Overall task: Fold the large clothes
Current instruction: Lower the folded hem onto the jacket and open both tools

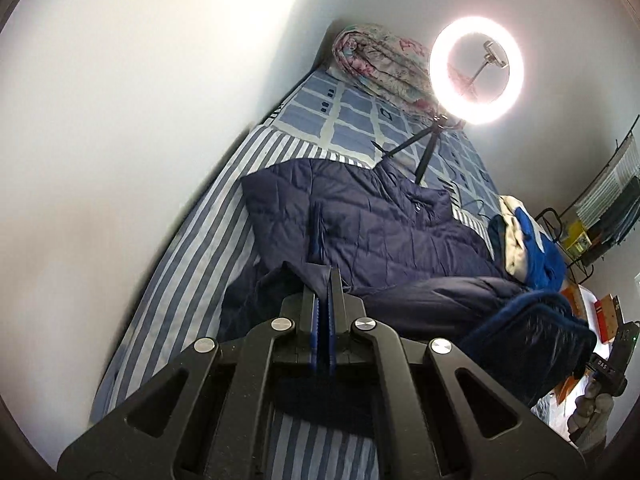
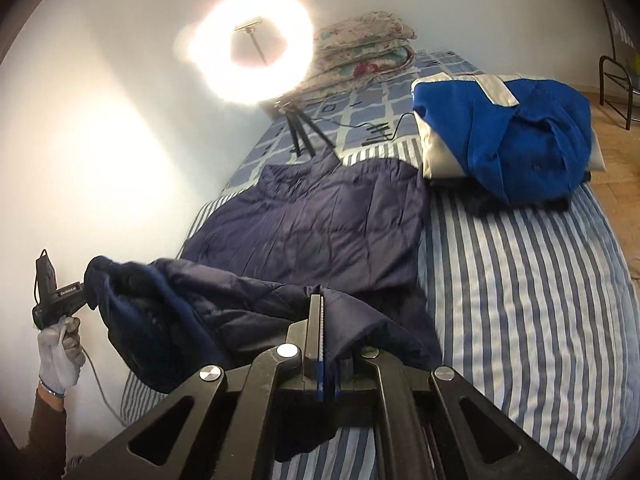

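Jaws pinching navy jacket hem, striped bed

Navy quilted jacket on bed, hem lifted

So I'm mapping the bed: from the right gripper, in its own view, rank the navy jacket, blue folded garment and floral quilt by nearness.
1. Navy jacket: clamped in the right gripper.
2. Blue folded garment: farther, right side.
3. Floral quilt: far end, by the wall.

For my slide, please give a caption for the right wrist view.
Right gripper shut on the navy quilted jacket, lifting its hem above the striped bed.
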Demonstrator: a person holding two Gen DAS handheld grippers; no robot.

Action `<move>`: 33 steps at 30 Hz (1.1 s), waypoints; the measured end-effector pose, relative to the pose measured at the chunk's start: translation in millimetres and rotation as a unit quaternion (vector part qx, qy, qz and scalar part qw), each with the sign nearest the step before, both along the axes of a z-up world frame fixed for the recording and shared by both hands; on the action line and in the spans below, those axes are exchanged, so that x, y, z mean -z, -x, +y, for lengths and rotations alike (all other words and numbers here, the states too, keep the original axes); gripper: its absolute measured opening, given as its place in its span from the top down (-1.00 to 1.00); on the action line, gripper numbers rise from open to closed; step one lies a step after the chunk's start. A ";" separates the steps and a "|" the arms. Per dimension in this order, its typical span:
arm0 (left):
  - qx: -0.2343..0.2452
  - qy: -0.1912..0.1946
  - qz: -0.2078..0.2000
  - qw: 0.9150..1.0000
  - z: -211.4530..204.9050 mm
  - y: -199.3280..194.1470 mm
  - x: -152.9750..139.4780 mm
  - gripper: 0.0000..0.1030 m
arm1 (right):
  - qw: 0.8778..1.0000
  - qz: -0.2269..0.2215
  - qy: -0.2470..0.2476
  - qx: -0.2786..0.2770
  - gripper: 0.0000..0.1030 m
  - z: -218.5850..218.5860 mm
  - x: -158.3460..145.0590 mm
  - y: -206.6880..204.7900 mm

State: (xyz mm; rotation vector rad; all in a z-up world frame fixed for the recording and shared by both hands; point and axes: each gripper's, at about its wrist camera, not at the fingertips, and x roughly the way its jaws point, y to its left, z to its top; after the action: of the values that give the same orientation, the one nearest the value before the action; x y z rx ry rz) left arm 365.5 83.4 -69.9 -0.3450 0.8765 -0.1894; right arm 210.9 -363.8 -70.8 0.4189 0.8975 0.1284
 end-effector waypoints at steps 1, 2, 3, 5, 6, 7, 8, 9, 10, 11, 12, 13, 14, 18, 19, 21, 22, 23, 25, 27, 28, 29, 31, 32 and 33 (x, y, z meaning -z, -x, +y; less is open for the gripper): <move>-0.001 -0.004 0.001 1.000 -2.8 -11.4 3.5 0.99 | 1.000 0.001 0.002 0.002 1.00 -0.8 2.1 -6.9; 0.000 -0.007 0.002 1.000 -4.9 -20.8 7.2 0.99 | 1.000 0.004 0.006 0.006 1.00 -2.5 6.4 -18.9; 0.001 -0.009 0.004 1.000 -7.0 -29.7 10.6 0.99 | 1.000 0.006 0.011 0.008 1.00 -3.8 10.3 -28.4; 0.000 -0.015 0.007 1.000 -11.6 -47.3 19.1 0.99 | 1.000 0.012 0.016 0.014 1.00 -6.0 17.6 -42.4; 0.000 -0.016 0.010 1.000 -13.4 -56.3 24.5 0.99 | 1.000 0.018 0.017 0.017 1.00 -8.1 24.4 -53.2; -0.001 -0.020 0.014 1.000 -15.5 -65.8 30.0 0.99 | 0.999 0.021 0.018 0.020 1.00 -9.6 28.3 -59.2; -0.001 -0.023 0.017 1.000 -17.5 -72.7 34.5 0.99 | 0.999 0.027 0.021 0.024 1.00 -11.5 35.1 -68.7; -0.001 -0.028 0.021 0.999 -19.8 -81.0 40.9 0.99 | 0.999 0.030 0.024 0.025 1.00 -12.9 39.6 -75.1; -0.001 -0.032 0.024 0.999 -21.6 -87.0 46.2 0.99 | 0.999 0.034 0.028 0.027 1.00 -13.9 45.7 -83.1; -0.003 -0.036 0.029 0.999 -23.6 -94.1 53.0 0.99 | 0.998 0.039 0.031 0.028 1.00 -15.5 51.7 -89.7; -0.003 -0.040 0.034 0.999 -25.7 -99.7 59.4 0.99 | 0.998 0.043 0.034 0.030 1.00 -16.8 57.9 -95.6; -0.002 -0.046 0.041 0.998 -28.6 -106.9 68.2 0.99 | 0.998 0.047 0.037 0.031 1.00 -18.3 62.2 -99.4; 0.000 -0.048 0.044 0.998 -30.2 -110.0 73.9 0.99 | 0.997 0.052 0.040 0.032 1.00 -19.8 69.3 -105.5; -0.003 -0.059 0.056 0.997 -34.6 -125.8 96.5 0.99 | 0.996 0.070 0.041 0.032 1.00 -25.1 89.6 -121.0; -0.003 -0.054 0.060 0.997 -33.8 -129.6 101.1 0.99 | 0.996 0.071 0.044 0.031 1.00 -25.3 92.5 -123.1; -0.004 -0.043 0.063 0.997 -32.6 -133.6 106.2 0.99 | 0.996 0.074 0.047 0.028 0.99 -24.4 96.5 -126.4; -0.003 -0.038 0.063 0.997 -31.5 -135.0 107.0 0.99 | 0.996 0.072 0.047 0.023 0.98 -23.6 97.6 -126.7; -0.002 -0.033 0.063 0.997 -30.4 -136.5 107.6 0.99 | 0.996 0.071 0.049 0.020 0.98 -23.5 98.1 -127.2; 0.001 -0.031 0.063 0.998 -28.9 -137.7 105.7 0.88 | 0.997 0.065 0.047 0.015 0.96 -24.2 97.1 -126.8; 0.005 -0.031 0.058 0.998 -27.8 -138.7 101.0 0.71 | 0.998 0.057 0.040 0.009 0.86 -27.7 93.8 -125.4; 0.008 -0.028 0.054 0.998 -26.2 -138.7 97.5 0.52 | 0.998 0.051 0.036 0.006 0.80 -29.5 91.8 -124.9; 0.006 -0.027 0.051 0.998 -24.2 -138.7 93.5 0.22 | 0.999 0.043 0.031 0.003 0.73 -31.6 88.9 -123.1; 0.000 -0.025 0.028 0.999 -16.9 -136.7 80.6 0.00 | 0.999 0.033 0.029 -0.001 0.63 -35.9 82.7 -119.6; -0.002 -0.025 0.019 0.999 -13.3 -135.9 75.2 -0.01 | 0.999 0.026 0.031 -0.001 0.53 -38.4 79.3 -117.1; -0.003 -0.025 0.012 1.000 -10.0 -135.6 69.9 -0.01 | 0.999 0.017 0.036 0.000 0.43 -41.0 75.6 -114.0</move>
State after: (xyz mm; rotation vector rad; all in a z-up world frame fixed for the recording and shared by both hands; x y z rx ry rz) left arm 501.1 73.5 -139.8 -0.3041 0.9018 -0.1584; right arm 324.9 -404.8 -146.4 0.3546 0.9330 0.0876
